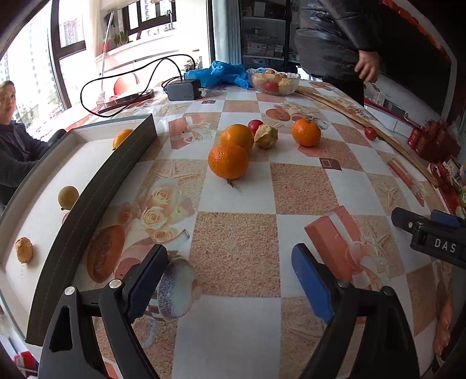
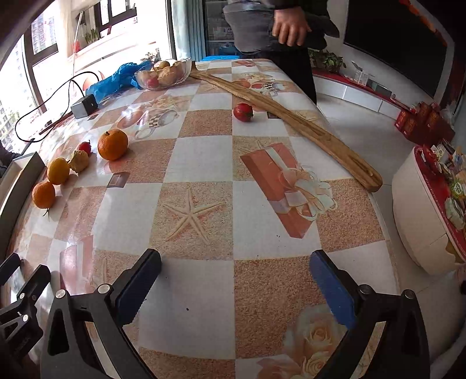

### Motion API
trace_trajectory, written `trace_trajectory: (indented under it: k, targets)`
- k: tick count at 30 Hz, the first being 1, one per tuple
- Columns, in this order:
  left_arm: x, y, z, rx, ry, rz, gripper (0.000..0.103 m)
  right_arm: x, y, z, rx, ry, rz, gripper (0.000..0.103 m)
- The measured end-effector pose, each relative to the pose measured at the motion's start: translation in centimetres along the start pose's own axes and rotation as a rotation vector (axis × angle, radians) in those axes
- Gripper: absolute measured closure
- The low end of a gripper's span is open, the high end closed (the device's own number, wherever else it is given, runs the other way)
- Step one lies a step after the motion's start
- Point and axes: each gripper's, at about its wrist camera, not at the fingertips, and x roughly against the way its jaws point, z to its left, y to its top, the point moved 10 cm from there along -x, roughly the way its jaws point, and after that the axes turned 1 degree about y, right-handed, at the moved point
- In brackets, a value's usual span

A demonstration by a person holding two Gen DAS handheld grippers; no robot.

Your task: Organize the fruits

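Through the left wrist view we have the left claw (image 1: 230,280) standing wide apart over the patterned desk (image 1: 233,242), nothing between its fingers. Off to the claw's left lies the tray (image 1: 96,180) with the dark rim, and we count a few fruits already in it: an orange (image 1: 122,138) at the far end, a round brownish fruit (image 1: 68,197) midway, a knobbly tan one (image 1: 24,249) nearest us. So the sorting looks under way, by our reading, but far from done. Ahead of the claw, well beyond its tips, sit three loose oranges: the nearest orange (image 1: 228,161), one just behind it (image 1: 237,136), one further right (image 1: 306,132). A papery husked fruit (image 1: 266,136) and a small red fruit (image 1: 255,126) huddle among them. Another small red one (image 1: 370,133) lies far right against a long wooden stick (image 1: 375,131). At the far edge we see a glass bowl (image 1: 275,82) of fruit, a blue bag (image 1: 224,73) and a charger (image 1: 184,90) with its cable. Nothing blocks the path to the nearest orange.

Over to the right wrist view: the right claw (image 2: 234,272) is likewise spread wide and empty above bare desk. The red tomato-like fruit (image 2: 243,112) sits ahead of it, well away, just beside the stick. The cluster of oranges lies ahead and left. A person (image 2: 279,26) stands at the far end of the desk, hand (image 2: 289,27) hanging by the edge; that stick and this hand are what we would watch on that side.
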Motion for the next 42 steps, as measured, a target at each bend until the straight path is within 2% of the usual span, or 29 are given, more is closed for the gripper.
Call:
trace_trajectory:
  k: [42]
  targets:
    - [0.09, -0.05, 0.02, -0.004, 0.002, -0.003, 0.012, 0.01, -0.09, 0.05, -0.010, -0.008, -0.008, 0.001]
